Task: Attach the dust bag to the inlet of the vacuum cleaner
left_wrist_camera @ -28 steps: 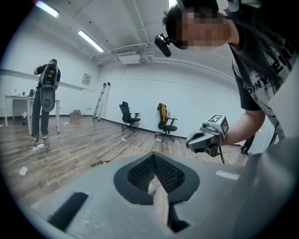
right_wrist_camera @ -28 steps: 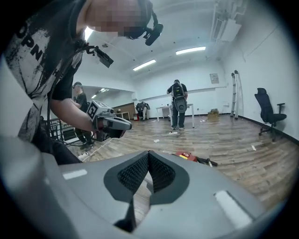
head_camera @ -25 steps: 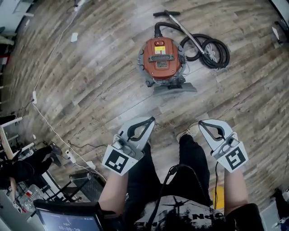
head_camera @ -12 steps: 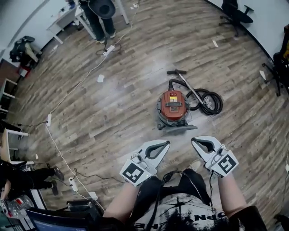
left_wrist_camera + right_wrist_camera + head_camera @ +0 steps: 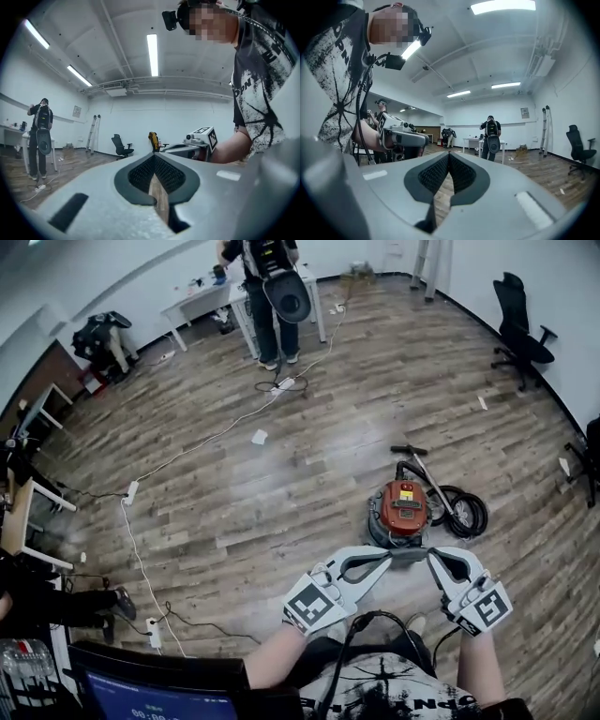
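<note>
The red canister vacuum cleaner [image 5: 403, 510] stands on the wooden floor at right of centre, its black hose [image 5: 461, 512] coiled beside it and the wand [image 5: 424, 470] lying behind. I cannot make out a dust bag. My left gripper [image 5: 384, 557] and right gripper [image 5: 436, 559] are raised in front of my chest and seen just in front of the vacuum, tips pointing toward each other. Both are shut with nothing between the pads. The left gripper view shows shut jaws [image 5: 153, 155] with the right gripper's marker cube [image 5: 202, 137] beyond; the right gripper view shows shut jaws [image 5: 448, 154] likewise.
A person [image 5: 267, 282] stands by a white table [image 5: 202, 298] at the back. White cables [image 5: 141, 488] and a power strip [image 5: 152, 634] run across the floor at left. An office chair [image 5: 520, 329] stands at right, a ladder [image 5: 427, 259] at the back wall, and a screen [image 5: 155, 697] at bottom left.
Both grippers have risen and now point level, tips closer together. The head view has lifted, so the vacuum looks smaller and the far room shows. Jaws stayed shut.
</note>
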Available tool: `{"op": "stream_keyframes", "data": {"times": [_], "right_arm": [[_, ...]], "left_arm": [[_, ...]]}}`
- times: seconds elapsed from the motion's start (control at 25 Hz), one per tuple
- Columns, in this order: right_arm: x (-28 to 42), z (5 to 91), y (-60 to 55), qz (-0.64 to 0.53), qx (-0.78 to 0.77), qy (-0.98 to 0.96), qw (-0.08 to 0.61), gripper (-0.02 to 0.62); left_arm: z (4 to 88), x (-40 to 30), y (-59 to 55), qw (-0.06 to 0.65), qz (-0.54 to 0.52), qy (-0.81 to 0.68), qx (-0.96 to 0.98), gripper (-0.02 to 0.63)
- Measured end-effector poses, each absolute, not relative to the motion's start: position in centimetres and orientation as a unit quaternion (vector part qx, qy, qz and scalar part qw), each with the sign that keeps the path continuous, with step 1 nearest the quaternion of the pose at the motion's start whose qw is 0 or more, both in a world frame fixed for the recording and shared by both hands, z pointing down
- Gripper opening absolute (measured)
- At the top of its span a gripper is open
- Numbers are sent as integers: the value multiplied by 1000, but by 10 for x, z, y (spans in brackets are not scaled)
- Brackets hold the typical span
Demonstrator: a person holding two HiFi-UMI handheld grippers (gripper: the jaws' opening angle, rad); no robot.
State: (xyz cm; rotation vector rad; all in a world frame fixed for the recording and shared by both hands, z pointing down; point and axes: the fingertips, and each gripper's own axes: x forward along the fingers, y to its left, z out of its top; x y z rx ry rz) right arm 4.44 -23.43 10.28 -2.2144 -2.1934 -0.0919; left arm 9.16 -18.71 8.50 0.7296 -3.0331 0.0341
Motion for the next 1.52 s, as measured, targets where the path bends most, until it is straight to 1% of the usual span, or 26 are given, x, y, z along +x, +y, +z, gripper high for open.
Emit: {"op": "stream_keyframes", "data": {"times": [0.12,0.28,0.52,0.72,0.96,1.12,1.24,1.36,1.52], "right_arm": [[56,94,-228,-44,-728,-684,8,6],[49,86,-224,-54,-751,-659,4,5],[30,91,-229,-63,-777,-626,0,5],[17,101,-236,-76,-796,-600,-7,6],[12,110,-241,-83,-800,-594,9,6],[13,107,-238,-80,-805,-588,-8,6],[15,106,-236,-77,-804,-589,0,6],[16,105,-234,-77,-804,-589,-12,6],[21,107,-234,-77,-800,-595,4,6]], "left_arm": [[81,100,-183,9,-1,-976,219,2],[73,98,-183,-1,46,-981,189,2],[72,88,-188,-6,21,-991,129,2],[80,78,-203,18,48,-992,117,2],[80,76,-203,18,41,-995,91,2],[86,78,-200,29,44,-995,87,2],[89,81,-200,33,39,-995,87,2],[92,84,-199,46,24,-995,88,2],[97,90,-196,52,36,-994,92,2]]}}
